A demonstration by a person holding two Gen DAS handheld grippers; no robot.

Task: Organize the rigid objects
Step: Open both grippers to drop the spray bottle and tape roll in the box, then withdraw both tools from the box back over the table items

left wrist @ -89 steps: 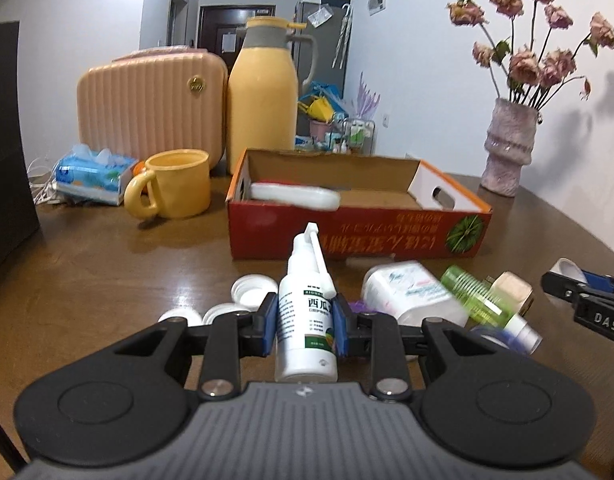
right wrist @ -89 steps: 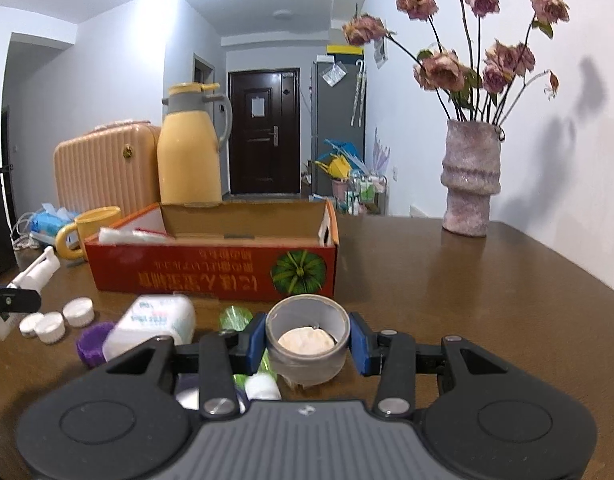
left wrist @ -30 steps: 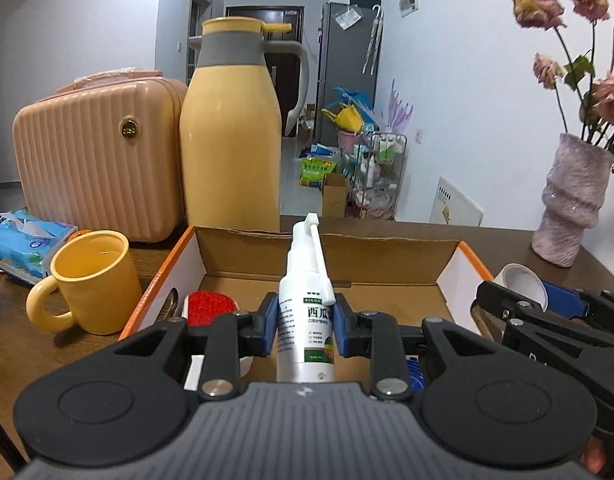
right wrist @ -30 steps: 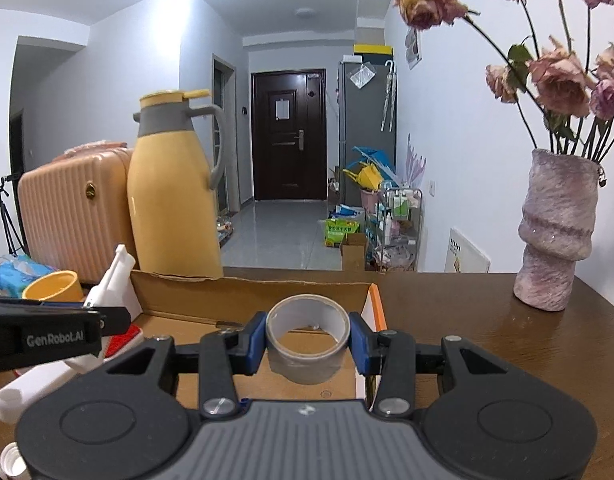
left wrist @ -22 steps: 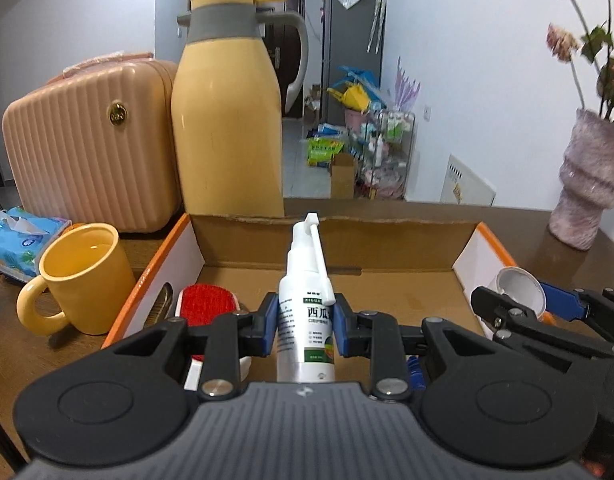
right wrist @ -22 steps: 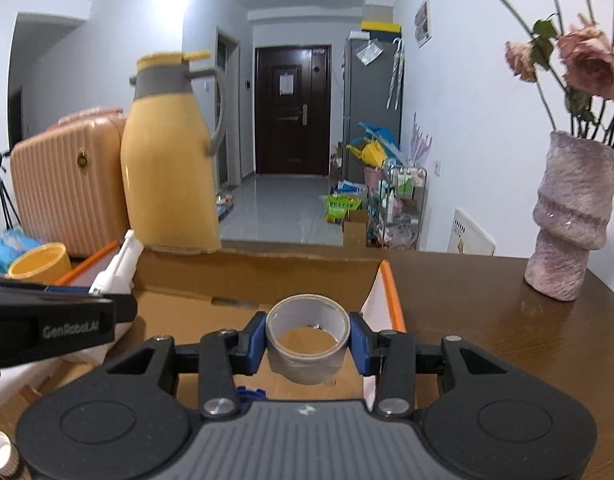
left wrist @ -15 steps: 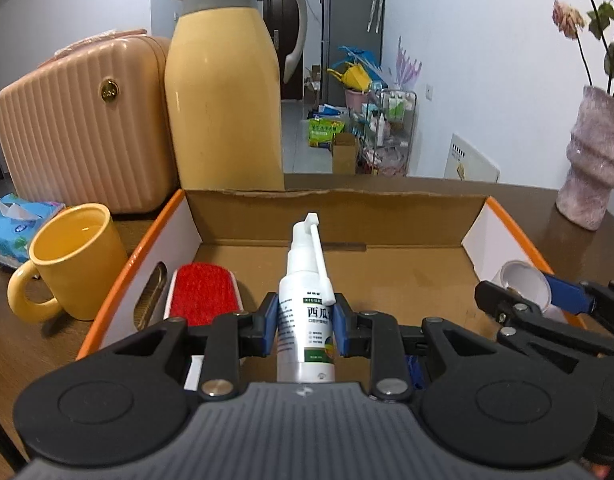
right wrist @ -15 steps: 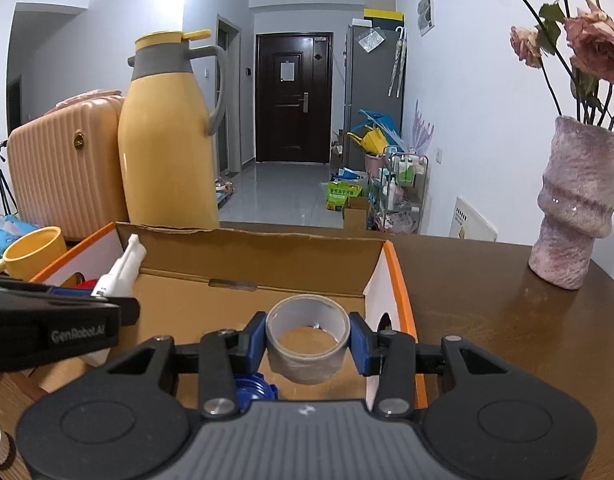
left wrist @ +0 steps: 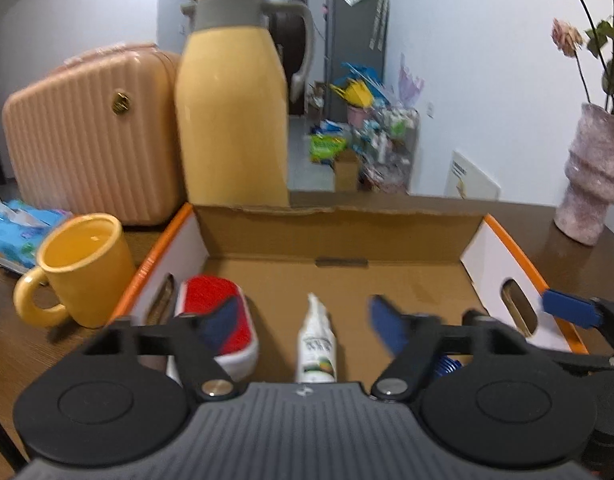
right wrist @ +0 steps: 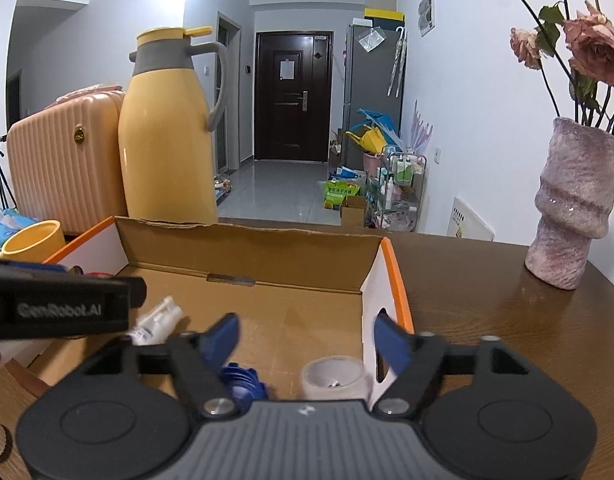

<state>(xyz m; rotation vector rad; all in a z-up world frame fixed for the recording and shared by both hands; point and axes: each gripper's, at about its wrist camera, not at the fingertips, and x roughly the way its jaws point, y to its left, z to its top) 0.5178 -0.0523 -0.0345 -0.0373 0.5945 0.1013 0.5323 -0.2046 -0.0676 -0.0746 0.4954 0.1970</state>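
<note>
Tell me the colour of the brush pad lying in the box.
Red, with a white rim: the brush shows best in the left wrist view.

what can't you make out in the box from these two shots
- Spray bottle: base cut off by the left gripper body in the left wrist view; label blurred.
- Blue ridged thing: mostly behind the right gripper finger and body in the right wrist view; cannot tell what it is.
- Tape roll: lower part hidden by the gripper body.
- Red-topped brush: partly behind the left finger.
- Cardboard box: near wall out of view in both.
</note>
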